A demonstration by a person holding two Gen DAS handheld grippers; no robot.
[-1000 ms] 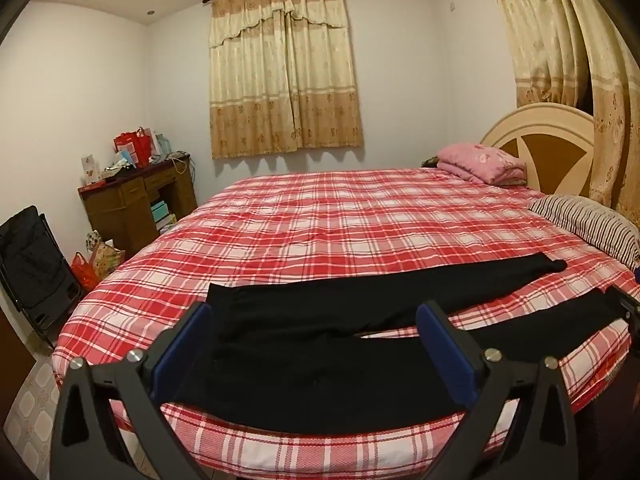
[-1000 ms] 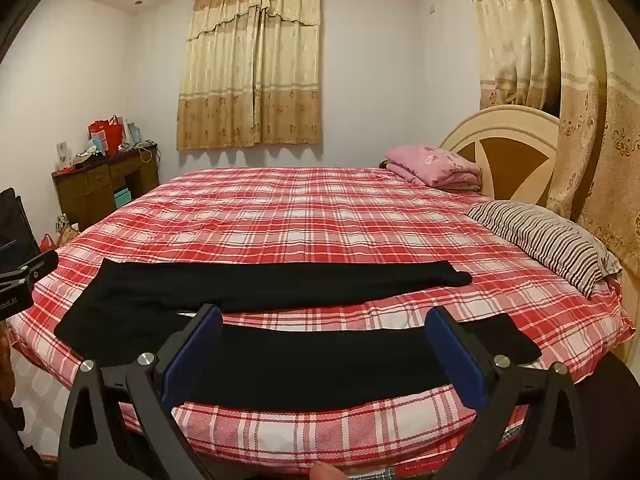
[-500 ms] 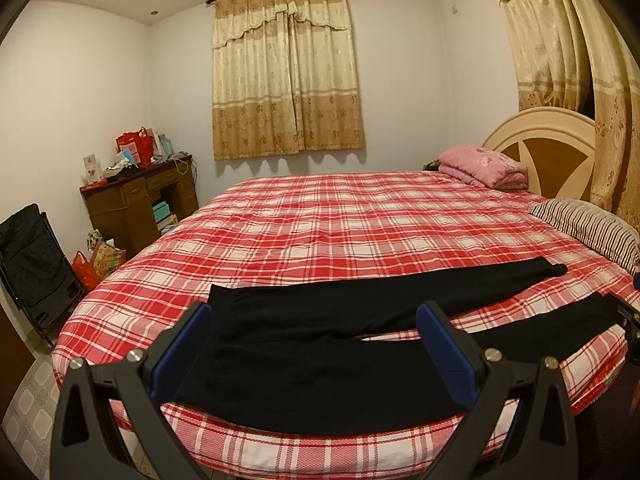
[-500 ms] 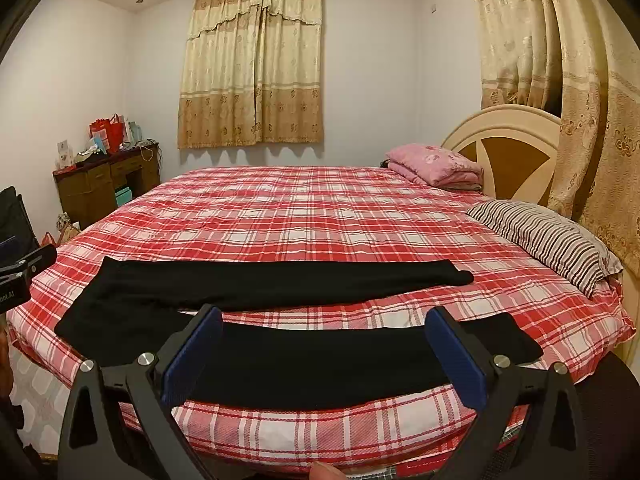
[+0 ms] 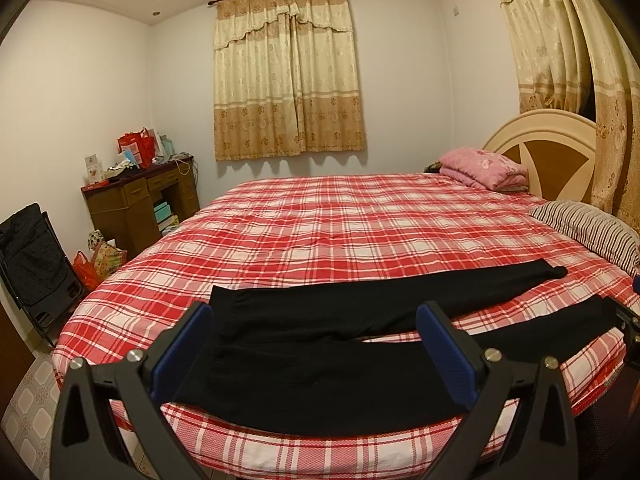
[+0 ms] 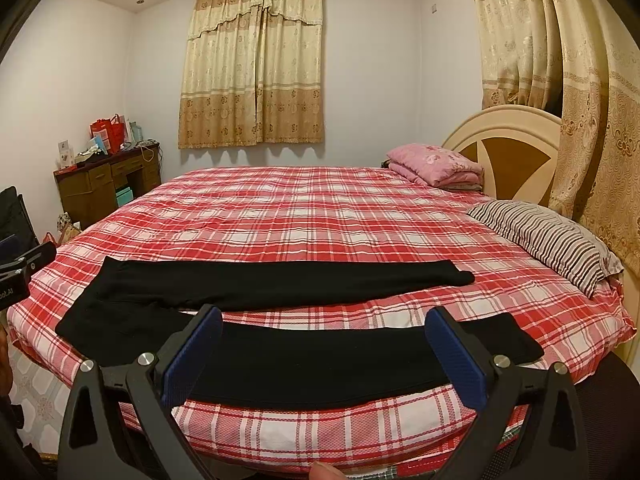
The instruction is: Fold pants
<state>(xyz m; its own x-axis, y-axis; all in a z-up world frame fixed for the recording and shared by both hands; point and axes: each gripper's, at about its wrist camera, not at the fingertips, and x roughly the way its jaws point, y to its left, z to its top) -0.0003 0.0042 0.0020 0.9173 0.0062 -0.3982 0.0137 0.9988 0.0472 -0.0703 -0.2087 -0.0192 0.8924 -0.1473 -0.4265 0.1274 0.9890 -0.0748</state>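
Note:
Black pants [image 5: 320, 364] lie flat near the front edge of the red plaid bed [image 5: 360, 224], waist to the left, both legs stretched to the right and spread apart. They also show in the right wrist view [image 6: 280, 284]. My left gripper [image 5: 314, 344] is open and empty, held above the waist and seat area. My right gripper [image 6: 324, 346] is open and empty, held above the near leg [image 6: 320, 368]. The left gripper's edge shows at the far left of the right wrist view [image 6: 24, 268].
A striped pillow [image 6: 548, 240] and a folded pink blanket [image 6: 436, 164] lie by the headboard [image 6: 508, 148] at the right. A wooden desk [image 5: 140, 200] with clutter and a black folded chair [image 5: 36, 264] stand at the left wall. Curtains [image 6: 580, 80] hang at right.
Both grippers have barely shifted; the views have risen very slightly. The pants have not moved.

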